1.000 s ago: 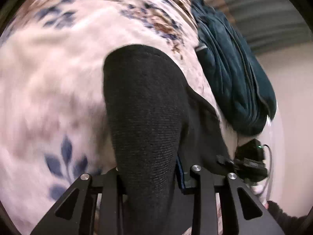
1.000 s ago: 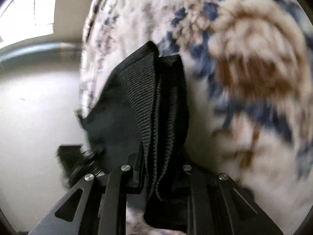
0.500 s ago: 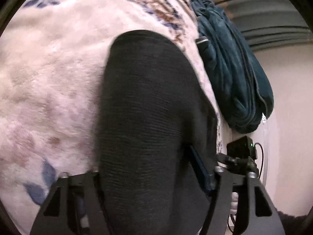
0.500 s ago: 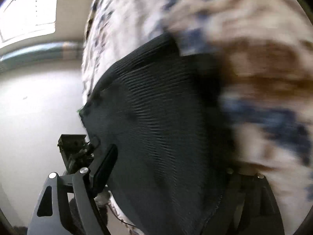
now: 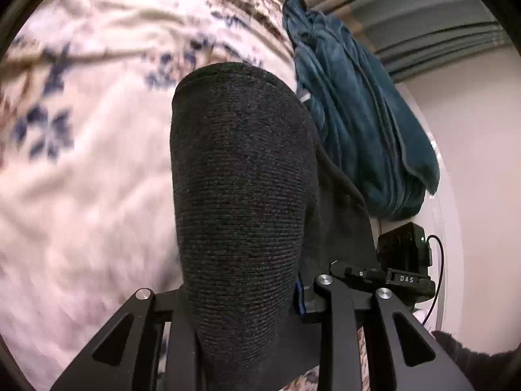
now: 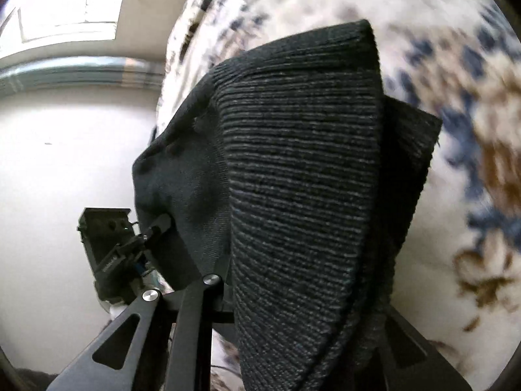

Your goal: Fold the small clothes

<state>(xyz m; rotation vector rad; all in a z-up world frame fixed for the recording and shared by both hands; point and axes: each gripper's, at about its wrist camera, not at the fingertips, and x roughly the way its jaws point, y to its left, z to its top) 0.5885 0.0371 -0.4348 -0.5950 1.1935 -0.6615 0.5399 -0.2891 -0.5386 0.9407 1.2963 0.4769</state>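
A black knit garment [image 5: 241, 179] hangs doubled over between the fingers of my left gripper [image 5: 247, 299], whose jaws are closing on it. The same black knit garment [image 6: 293, 146] drapes over my right gripper [image 6: 299, 293], hiding its right finger; those jaws are closing too, with cloth between them. The garment stretches between both grippers, lifted off the floral blanket [image 5: 81, 195]. The right gripper's body [image 5: 390, 277] shows at the lower right of the left wrist view. In the right wrist view the left gripper's body [image 6: 123, 251] sits at the lower left.
The cream blanket with blue and brown flowers [image 6: 456, 211] covers the surface under the garment. A crumpled teal garment [image 5: 358, 130] lies at its far edge. Pale floor [image 6: 65, 163] runs beside the blanket, with a bright window [image 6: 65, 9] beyond.
Half a second ago both sets of jaws stood wider around the black garment; they have narrowed on it again. Both grippers have risen with it, and more blanket shows beneath.
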